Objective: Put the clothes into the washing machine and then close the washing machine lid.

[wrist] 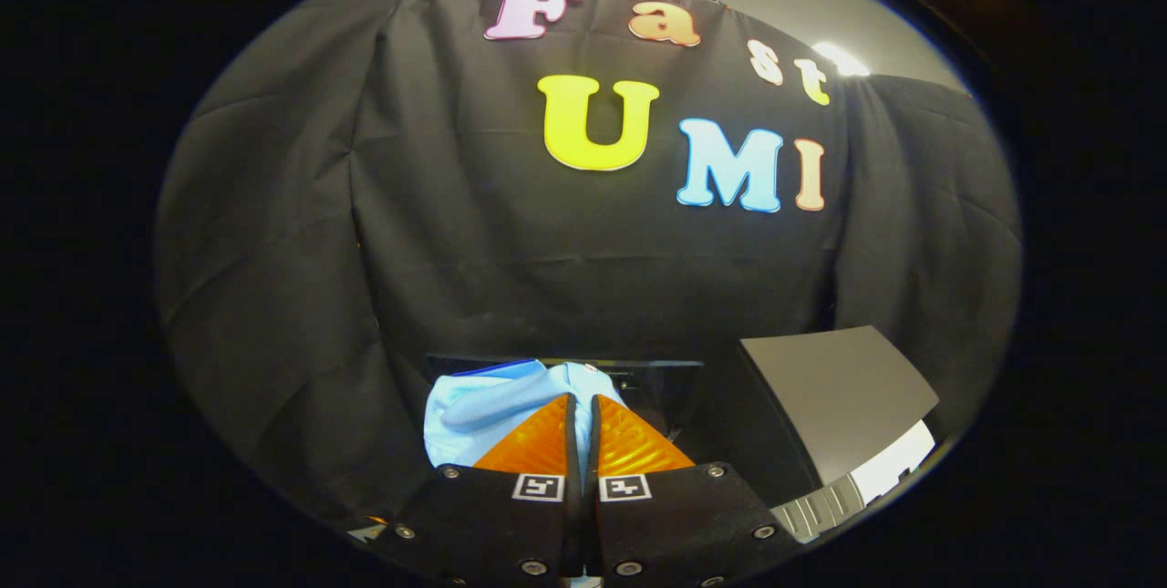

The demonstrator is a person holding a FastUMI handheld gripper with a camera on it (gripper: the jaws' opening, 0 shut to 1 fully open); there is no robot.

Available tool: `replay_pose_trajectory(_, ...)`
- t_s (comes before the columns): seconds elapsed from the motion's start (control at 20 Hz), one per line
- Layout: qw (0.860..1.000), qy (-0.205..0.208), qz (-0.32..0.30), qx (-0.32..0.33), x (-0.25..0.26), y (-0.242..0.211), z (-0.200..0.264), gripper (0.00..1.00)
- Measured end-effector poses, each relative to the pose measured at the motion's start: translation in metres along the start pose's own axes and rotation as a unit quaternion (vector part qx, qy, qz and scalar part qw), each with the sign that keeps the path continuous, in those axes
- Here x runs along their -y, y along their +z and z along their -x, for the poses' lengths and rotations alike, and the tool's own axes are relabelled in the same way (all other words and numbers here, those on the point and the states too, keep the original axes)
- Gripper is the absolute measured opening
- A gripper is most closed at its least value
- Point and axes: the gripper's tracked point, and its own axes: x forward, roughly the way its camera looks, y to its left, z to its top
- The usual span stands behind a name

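Washing machine [825,387] sits ahead and right of the fingers: grey lid panel raised and tilted, ribbed control strip along its near edge, so the lid is not yet closed. Left of it there's a dark tray-like frame [656,378] against the booth wall, and the light blue garment [474,415] is bunched just ahead of it, right at your fingertips. Gripper [582,406] is clenched: the orange fingers meet tip to tip with only a thin dark slit between them, and the cloth wraps around and behind the tips, so I judge you're grasping a fold of the garment, though the pinch point itself is hidden. Handling-wise, expect it light, soft and floppy, with no stiffness; it will drape and trail below the grip and can snag on the machine's rim. Thin fabric can slide out of a shallow pinch, so take hold on a thick bunched fold or the collar edge, not a single layer.
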Motion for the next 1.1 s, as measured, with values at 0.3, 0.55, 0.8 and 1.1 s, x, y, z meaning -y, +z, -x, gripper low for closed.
replay_pose_trajectory(0.3,0.998,-0.004,0.008,-0.060,-0.010,-0.064,-0.037,0.00)
replay_pose_trajectory(0.55,0.994,-0.003,-0.018,-0.105,-0.002,-0.110,-0.075,0.00)
replay_pose_trajectory(0.8,0.989,-0.005,-0.038,-0.144,0.010,-0.152,-0.105,0.00)
replay_pose_trajectory(1.1,0.982,-0.002,-0.024,-0.187,0.015,-0.196,-0.131,0.00)
